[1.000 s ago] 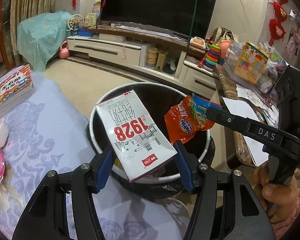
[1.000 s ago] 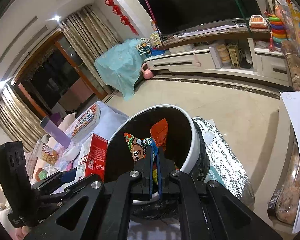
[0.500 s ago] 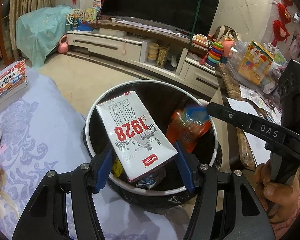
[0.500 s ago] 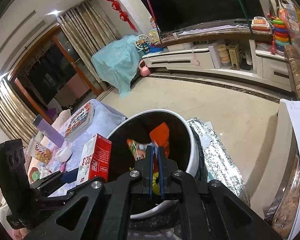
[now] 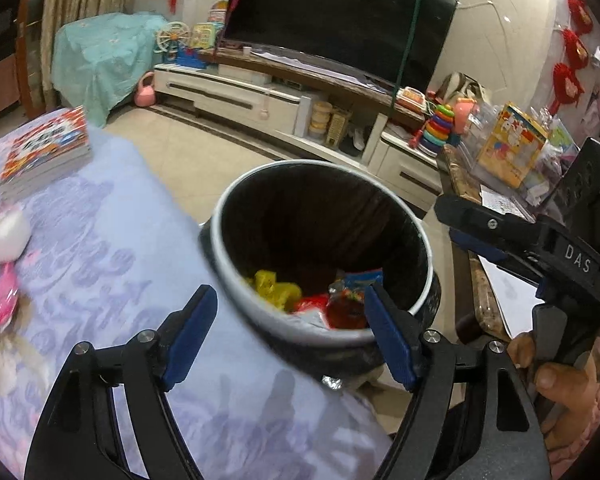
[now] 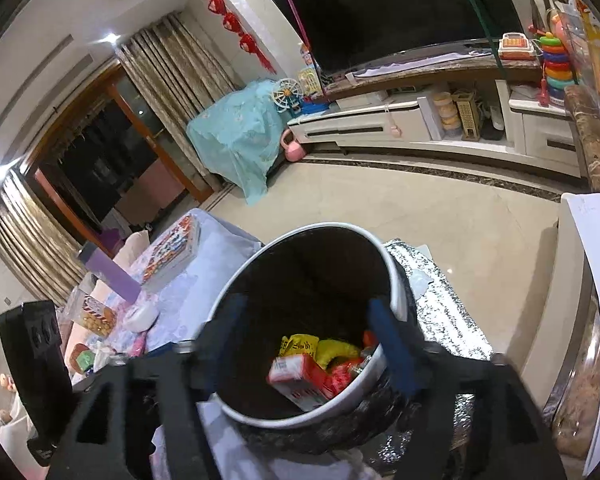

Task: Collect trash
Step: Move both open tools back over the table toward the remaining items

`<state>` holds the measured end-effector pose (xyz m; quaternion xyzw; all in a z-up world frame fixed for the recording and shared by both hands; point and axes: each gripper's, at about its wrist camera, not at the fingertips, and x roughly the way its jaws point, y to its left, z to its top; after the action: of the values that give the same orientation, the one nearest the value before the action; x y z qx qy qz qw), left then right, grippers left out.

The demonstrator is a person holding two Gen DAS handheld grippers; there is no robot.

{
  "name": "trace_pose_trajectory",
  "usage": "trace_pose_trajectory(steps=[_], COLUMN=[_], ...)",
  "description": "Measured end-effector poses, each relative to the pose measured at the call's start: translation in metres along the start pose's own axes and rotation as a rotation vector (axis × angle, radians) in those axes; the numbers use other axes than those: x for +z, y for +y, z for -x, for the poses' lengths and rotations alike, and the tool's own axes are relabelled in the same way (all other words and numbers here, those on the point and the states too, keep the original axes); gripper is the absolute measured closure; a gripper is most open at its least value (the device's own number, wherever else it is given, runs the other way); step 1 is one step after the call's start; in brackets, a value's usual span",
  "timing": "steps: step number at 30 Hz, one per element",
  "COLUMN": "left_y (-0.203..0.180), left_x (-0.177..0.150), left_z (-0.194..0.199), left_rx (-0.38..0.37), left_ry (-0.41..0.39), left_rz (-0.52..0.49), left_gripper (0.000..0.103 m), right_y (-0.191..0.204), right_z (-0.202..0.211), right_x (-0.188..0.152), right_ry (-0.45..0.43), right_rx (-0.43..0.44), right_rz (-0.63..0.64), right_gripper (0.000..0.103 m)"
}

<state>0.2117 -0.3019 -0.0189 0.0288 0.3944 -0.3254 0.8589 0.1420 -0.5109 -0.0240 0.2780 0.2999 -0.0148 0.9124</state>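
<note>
The left gripper [image 5: 288, 316] points steeply downward with its blue-padded jaws spread wide; they have just been opening and nothing sits between them. The right gripper [image 6: 312, 340] also tilts downward, its jaws likewise having just opened wide, with nothing clamped. In the left wrist view, the person's right hand [image 5: 556, 384] wraps the right gripper's black handle, fingers curled round it.
</note>
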Motion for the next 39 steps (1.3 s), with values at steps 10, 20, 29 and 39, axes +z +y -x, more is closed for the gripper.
trace_pose_trajectory(steps=[10,20,29,39], left_y=[0.05,0.11,0.154,0.188], left_x=[-0.054,-0.102,-0.135,-0.153], left_z=[0.052,0.101,0.129,0.15], left_rx=[0.068,0.157,0.226,0.286], left_ry=[-0.036,-0.066,-0.084,-0.1], left_rz=[0.122,0.262,0.354,0.404], left_gripper=[0.025,0.025,0.025,0.025], right_y=[0.045,0.098,0.137,0.174], right_z=[0.012,-0.004,-0.02,-0.036], right_x=[-0.033,-0.073,-0.103,-0.125], right_ry=[0.013,0.082,0.15,0.207], right_rx=[0.05,0.139,0.199,0.261], right_rz=[0.08,0.13,0.174,0.212], right_gripper=[0.012,0.012,0.012,0.012])
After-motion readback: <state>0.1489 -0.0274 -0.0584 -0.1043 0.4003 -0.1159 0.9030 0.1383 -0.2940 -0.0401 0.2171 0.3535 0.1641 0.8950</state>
